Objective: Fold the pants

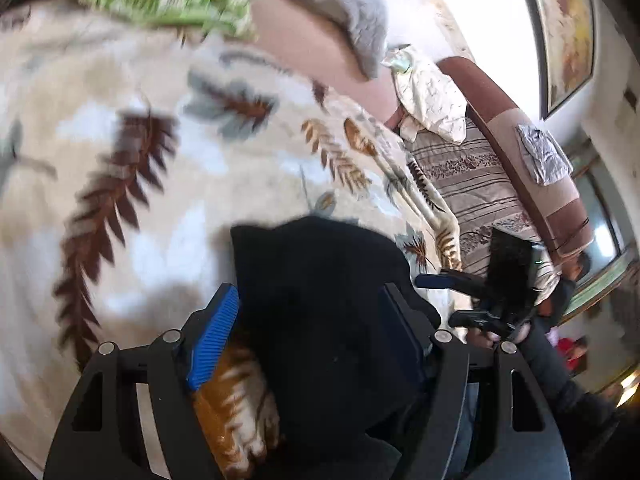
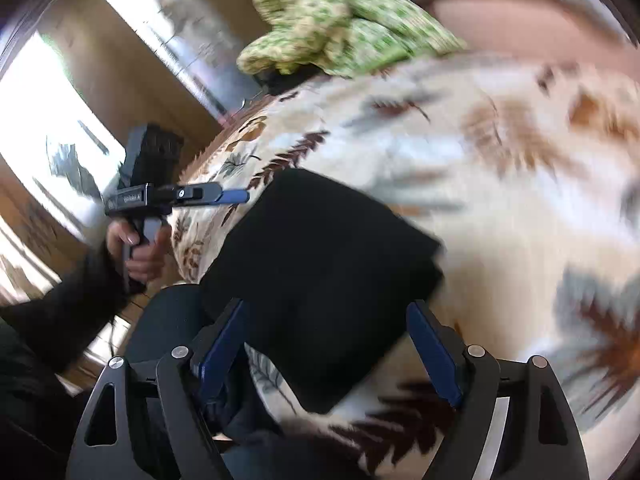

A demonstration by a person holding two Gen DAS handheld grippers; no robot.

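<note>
Both pairs of jaws stand spread: the left gripper (image 1: pixel 310 336) has the folded black pants (image 1: pixel 320 300) between its blue pads without pressing them, and the right gripper (image 2: pixel 328 344) frames the same bundle (image 2: pixel 316 264) equally loosely. The pants lie as a compact dark block at the near edge of the leaf-patterned blanket (image 1: pixel 140 160) (the print blurs toward its far side). At the blanket's far edge sits a green floral cloth (image 2: pixel 336 28), and a striped sofa (image 1: pixel 480 184) runs along the right edge.

One pants (image 2: pixel 316 264), two grippers (image 1: pixel 308 344) (image 2: pixel 328 352)
</note>
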